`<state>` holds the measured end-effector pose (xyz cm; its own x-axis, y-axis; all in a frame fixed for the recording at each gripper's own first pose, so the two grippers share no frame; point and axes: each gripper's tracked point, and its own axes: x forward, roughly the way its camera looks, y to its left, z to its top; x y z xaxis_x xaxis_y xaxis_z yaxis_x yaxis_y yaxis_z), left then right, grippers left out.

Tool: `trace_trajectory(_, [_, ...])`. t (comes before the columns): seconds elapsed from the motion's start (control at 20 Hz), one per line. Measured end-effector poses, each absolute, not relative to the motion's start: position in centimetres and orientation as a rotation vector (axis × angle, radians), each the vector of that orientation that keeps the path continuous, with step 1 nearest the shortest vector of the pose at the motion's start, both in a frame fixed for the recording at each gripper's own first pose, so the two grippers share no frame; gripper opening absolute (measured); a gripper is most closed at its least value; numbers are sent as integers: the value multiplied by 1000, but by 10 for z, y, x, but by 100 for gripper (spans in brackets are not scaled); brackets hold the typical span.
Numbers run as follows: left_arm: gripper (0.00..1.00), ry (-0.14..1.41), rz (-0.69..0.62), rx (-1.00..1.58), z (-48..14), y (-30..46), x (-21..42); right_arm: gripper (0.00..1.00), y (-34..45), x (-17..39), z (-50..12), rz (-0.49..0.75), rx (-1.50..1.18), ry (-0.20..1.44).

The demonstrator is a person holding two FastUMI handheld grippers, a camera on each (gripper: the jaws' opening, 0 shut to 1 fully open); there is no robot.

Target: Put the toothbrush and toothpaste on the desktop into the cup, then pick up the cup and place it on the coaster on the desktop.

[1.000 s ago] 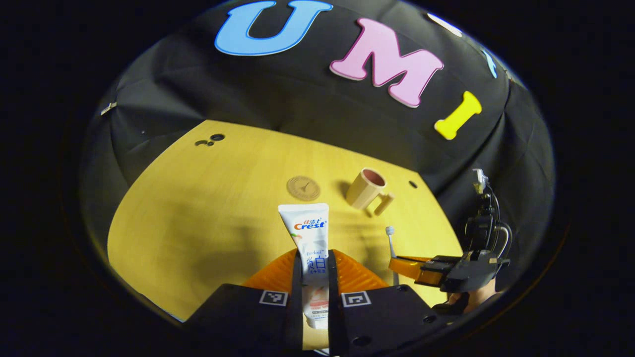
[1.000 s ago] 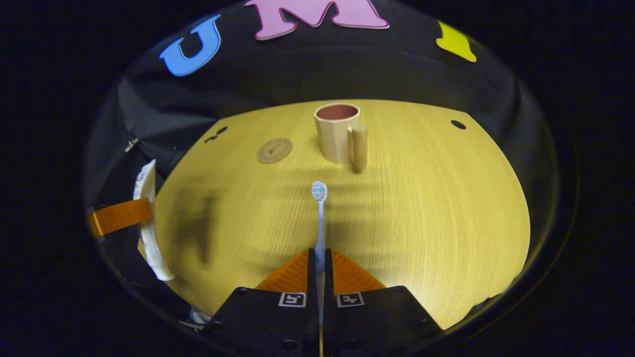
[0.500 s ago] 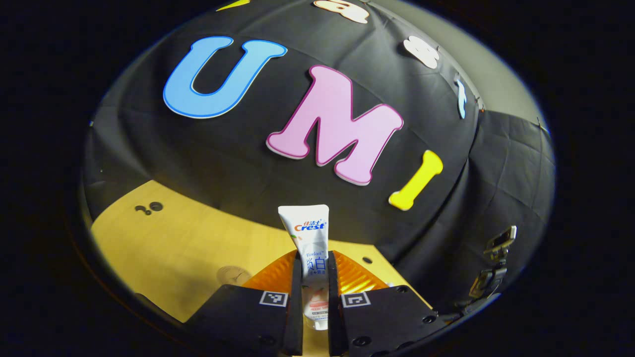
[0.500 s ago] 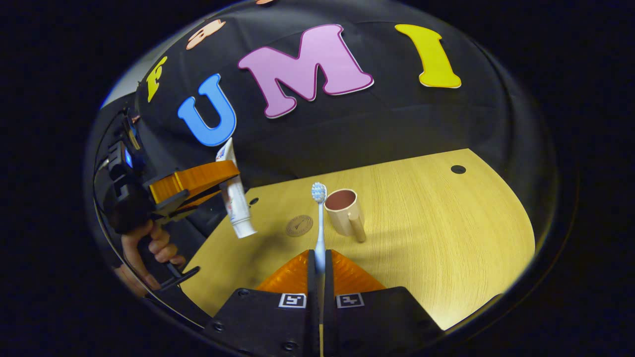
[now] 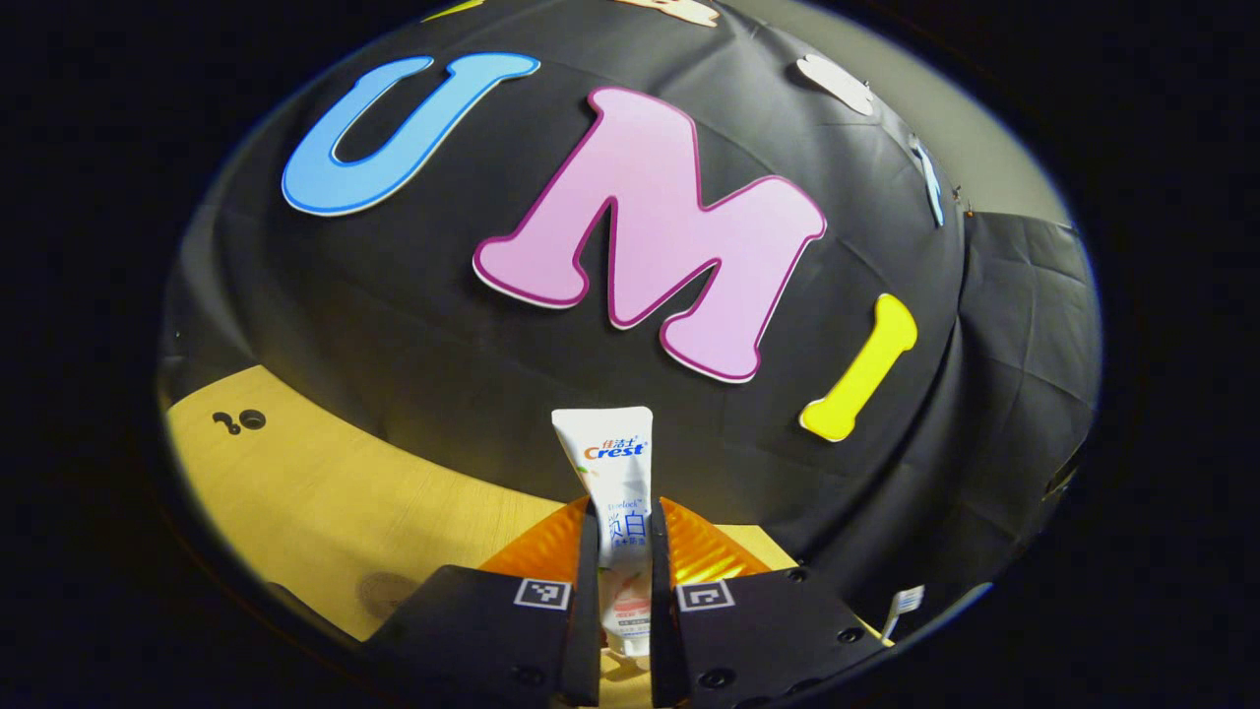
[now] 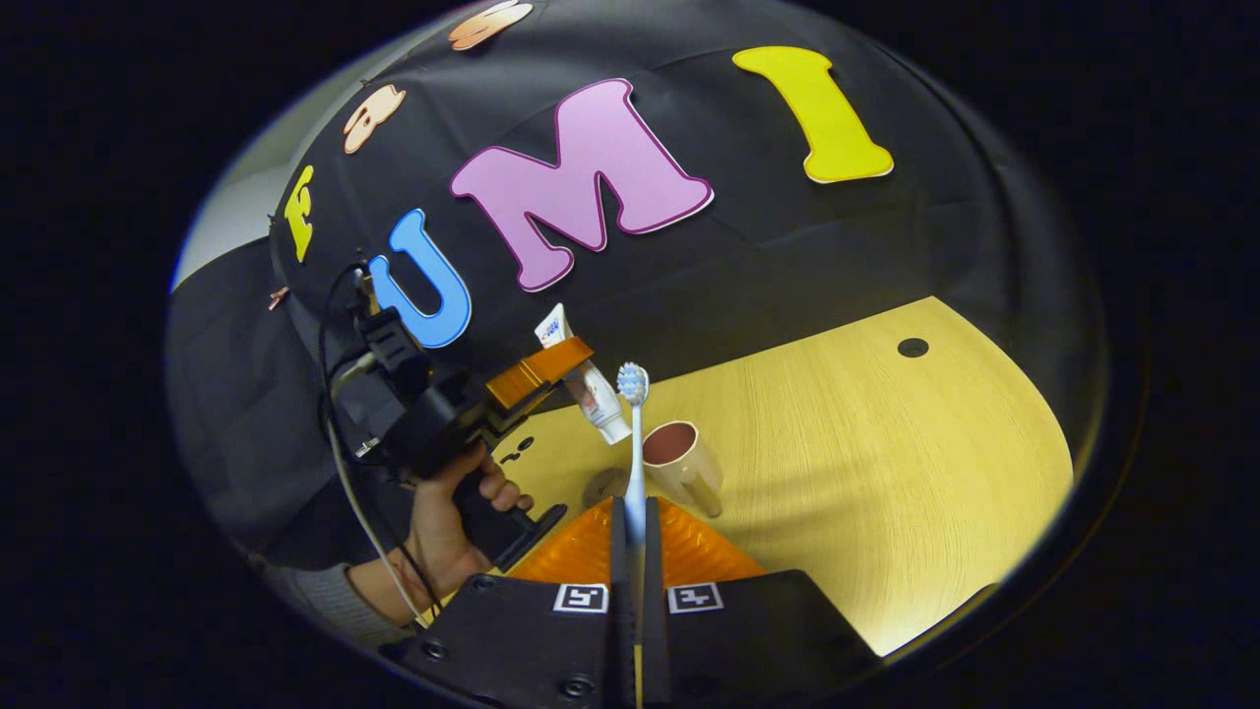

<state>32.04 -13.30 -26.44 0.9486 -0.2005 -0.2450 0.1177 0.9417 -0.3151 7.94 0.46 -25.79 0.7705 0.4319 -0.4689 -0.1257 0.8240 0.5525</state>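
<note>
My left gripper [image 5: 622,522] is shut on a white toothpaste tube [image 5: 615,473], held up in the air with its flat end pointing away. In the right gripper view that left gripper [image 6: 536,369] holds the tube [image 6: 591,389] cap down, above and left of the cup. My right gripper [image 6: 630,517] is shut on a thin toothbrush [image 6: 634,433], bristle head up. The beige cup [image 6: 681,465] with a dark pink inside stands upright on the wooden desktop [image 6: 866,443], handle toward me. The round coaster [image 6: 602,485] lies left of the cup. The toothbrush head [image 5: 904,603] peeks in at the left gripper view's lower right.
A hand [image 6: 448,532] and a grey sleeve hold the left gripper's handle, with a cable trailing from it. A small dark hole [image 6: 913,347] marks the desktop at the far right, and more holes [image 5: 236,421] sit at its left.
Both grippers have risen and moved toward the cup. The left gripper has carried the toothpaste right, close above the cup, with the coaster sliding lower in its view.
</note>
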Motion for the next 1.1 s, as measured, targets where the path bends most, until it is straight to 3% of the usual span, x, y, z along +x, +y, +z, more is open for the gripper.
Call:
trace_trajectory(0.65, [25,314,-94,-261,-364,-122,344,7,-9,150,-287,313,595,534])
trace_trajectory(0.7, [31,318,-98,-270,-368,-123,343,7,-8,158,-289,316,600,520])
trace_trajectory(0.8, [28,325,-107,-273,-378,-126,338,7,-6,173,-290,318,608,493])
trace_trajectory(0.85, [34,331,-112,-266,-384,-127,336,7,-5,180,-290,318,610,480])
trace_trajectory(0.95, [26,334,-115,-262,-391,-128,331,7,-4,196,-289,320,614,450])
trace_trajectory(1.0, [27,334,-114,-261,-392,-129,329,7,-3,203,-288,318,617,434])
trace_trajectory(1.05, [38,322,-118,-258,-390,-129,328,7,-2,210,-287,317,623,416])
trace_trajectory(1.1, [34,315,-132,-264,-387,-132,327,7,-2,217,-287,315,630,399])
